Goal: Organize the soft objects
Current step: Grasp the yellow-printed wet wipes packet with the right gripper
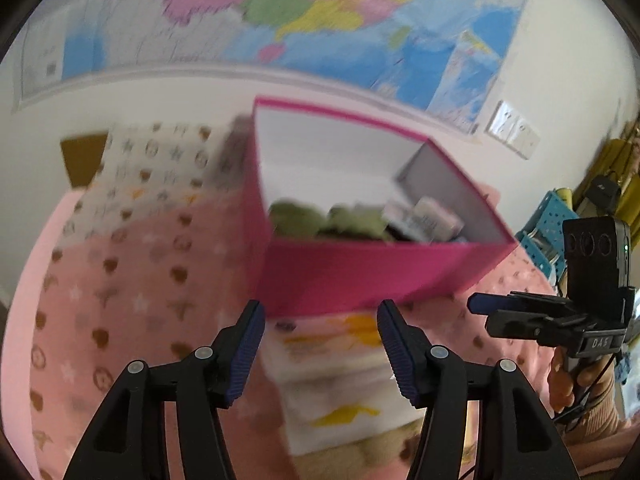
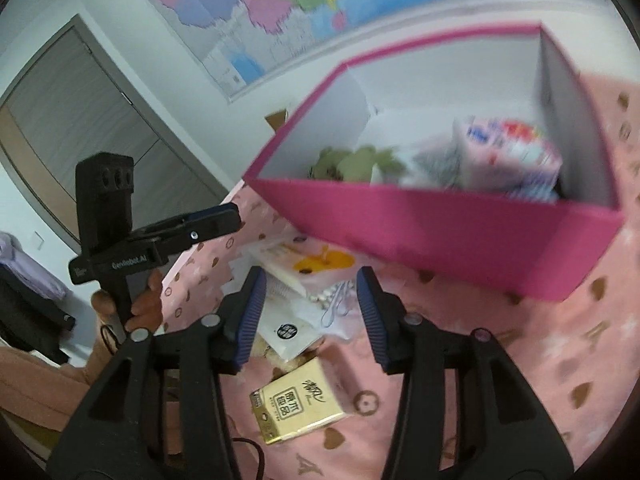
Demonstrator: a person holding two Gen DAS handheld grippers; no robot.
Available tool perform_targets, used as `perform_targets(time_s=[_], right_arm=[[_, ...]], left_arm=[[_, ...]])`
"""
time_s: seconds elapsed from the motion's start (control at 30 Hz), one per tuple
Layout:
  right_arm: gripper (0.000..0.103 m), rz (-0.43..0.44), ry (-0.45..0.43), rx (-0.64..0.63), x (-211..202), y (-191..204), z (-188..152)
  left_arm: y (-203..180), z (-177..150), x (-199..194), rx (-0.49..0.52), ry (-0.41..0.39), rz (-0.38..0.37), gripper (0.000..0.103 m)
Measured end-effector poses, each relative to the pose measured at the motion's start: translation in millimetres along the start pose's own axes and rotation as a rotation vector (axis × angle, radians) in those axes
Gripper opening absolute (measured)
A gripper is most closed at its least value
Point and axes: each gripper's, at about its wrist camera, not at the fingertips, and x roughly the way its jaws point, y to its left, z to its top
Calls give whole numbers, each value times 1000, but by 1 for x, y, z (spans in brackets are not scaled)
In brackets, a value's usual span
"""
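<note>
A pink box (image 1: 360,276) with white inner walls sits on the pink bed cover; it also shows in the right wrist view (image 2: 460,236). Inside lie a green plush toy (image 1: 320,222) (image 2: 352,162) and tissue packs (image 1: 428,220) (image 2: 508,156). In front of the box lie white tissue packs with yellow print (image 1: 340,380) (image 2: 296,268), a bag of cotton swabs (image 2: 336,304) and a gold tissue pack (image 2: 296,404). My left gripper (image 1: 320,352) is open and empty above the white packs. My right gripper (image 2: 310,320) is open and empty above the pile.
A patterned pillow (image 1: 160,160) lies behind the box at the left. A map (image 1: 280,12) hangs on the wall. A blue perforated crate (image 1: 548,224) stands at the right of the bed. A grey door (image 2: 80,112) is at the left.
</note>
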Motion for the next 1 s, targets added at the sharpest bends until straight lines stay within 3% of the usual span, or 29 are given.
perform_targets(time_s=[0.23,0.4,0.47,0.53,0.63,1.0], right_arm=[[49,15,78,116,43,-14,2],[49,27,78,162,54,-22,1],[43,27,75,160,55,-22,1],[29,27,75,165,56,-24,1],[21,21,73,159,54,-25,-2],[12,1,38,91,43,-16,-10]], left_arm=[[19,-14,21,-57,85,-37,60],[18,-20,28,-43,115,-48,60],[17,-20,28,-37,121,-64,58],[17,-21,29,-33,132,-80,57],[16,-22,28,-22,132,-81,55],[27,-28,33,-99,194,-154,54]])
